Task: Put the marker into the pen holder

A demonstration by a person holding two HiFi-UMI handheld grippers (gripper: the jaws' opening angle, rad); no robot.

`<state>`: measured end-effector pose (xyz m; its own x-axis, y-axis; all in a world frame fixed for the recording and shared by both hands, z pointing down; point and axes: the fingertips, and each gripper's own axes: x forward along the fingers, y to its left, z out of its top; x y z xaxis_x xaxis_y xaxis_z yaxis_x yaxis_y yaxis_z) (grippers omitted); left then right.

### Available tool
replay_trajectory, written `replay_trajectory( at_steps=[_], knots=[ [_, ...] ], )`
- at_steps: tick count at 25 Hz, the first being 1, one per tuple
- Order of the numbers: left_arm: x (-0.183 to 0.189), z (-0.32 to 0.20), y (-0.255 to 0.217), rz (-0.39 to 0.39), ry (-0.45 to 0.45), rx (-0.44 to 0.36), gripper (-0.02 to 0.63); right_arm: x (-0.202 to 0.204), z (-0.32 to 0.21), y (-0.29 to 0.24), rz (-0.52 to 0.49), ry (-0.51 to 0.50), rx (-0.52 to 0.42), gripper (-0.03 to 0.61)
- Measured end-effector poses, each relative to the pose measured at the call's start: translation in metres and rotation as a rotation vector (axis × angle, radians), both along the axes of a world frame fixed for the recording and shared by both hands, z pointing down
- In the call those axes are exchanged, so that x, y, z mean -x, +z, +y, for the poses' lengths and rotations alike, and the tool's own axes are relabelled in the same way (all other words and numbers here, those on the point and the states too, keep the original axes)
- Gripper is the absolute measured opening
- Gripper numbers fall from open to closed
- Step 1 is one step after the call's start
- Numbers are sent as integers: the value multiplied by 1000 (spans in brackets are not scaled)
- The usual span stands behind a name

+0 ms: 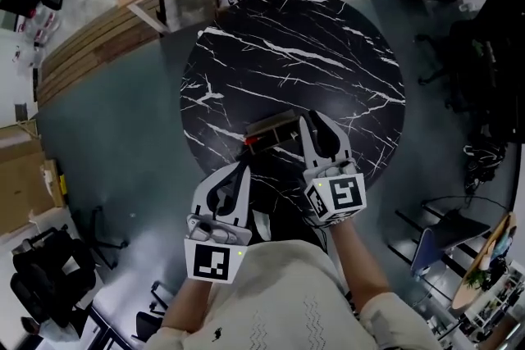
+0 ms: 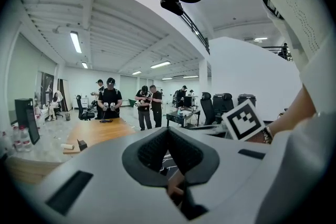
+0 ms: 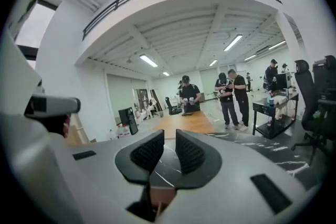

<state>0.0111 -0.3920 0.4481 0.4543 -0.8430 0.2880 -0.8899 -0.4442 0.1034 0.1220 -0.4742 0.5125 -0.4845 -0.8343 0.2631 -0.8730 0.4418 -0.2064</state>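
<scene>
Round black marble table with white veins [image 1: 328, 37] fills mid-frame in the head view, bare except for the task items at its near edge, within easy reach of the person. Both hand-held grippers are held low and close to the body, pointing at those items, probably staged for a pick that has not begun. Right gripper [image 1: 316, 120]: tips over or just beside the right end of the holder, contact unclear; its own view shows the jaws parted by only a narrow slot with nothing but table surface between them, so it is empty. Left gripper [image 1: 241, 170]: tips at the table edge near the red item; its view shows the pads meeting at the tip, closed on nothing. Dark rectangular box-like pen holder [image 1: 273, 127] sits between the two sets of tips, too dark to show its opening. Small red piece, likely the marker [image 1: 251, 140], lies on the table at the holder's left end, outside it, so the task is not yet started. Next move needs one gripper opened wider first.
</scene>
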Motion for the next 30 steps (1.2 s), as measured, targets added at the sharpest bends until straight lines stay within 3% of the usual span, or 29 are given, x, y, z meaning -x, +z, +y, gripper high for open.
replay_trajectory(
  at_steps=[5, 9, 17, 24, 30],
  knots=[
    [-14, -12, -34, 35, 24, -85, 11, 9, 19, -97, -33, -74, -136, 39],
    [-22, -17, -58, 89, 34, -132, 11, 9, 44, -140, -25, -56, -152, 18],
    [-20, -7, -70, 140, 60, -156, 11, 25, 85, -144, -55, -53, -97, 18],
    [-6, -3, -77, 165, 56, -160, 11, 42, 87, -179, -62, -82, -175, 17],
    [0, -3, -85, 185, 57, -176, 11, 52, 94, -177, -93, -98, -141, 17]
  ],
)
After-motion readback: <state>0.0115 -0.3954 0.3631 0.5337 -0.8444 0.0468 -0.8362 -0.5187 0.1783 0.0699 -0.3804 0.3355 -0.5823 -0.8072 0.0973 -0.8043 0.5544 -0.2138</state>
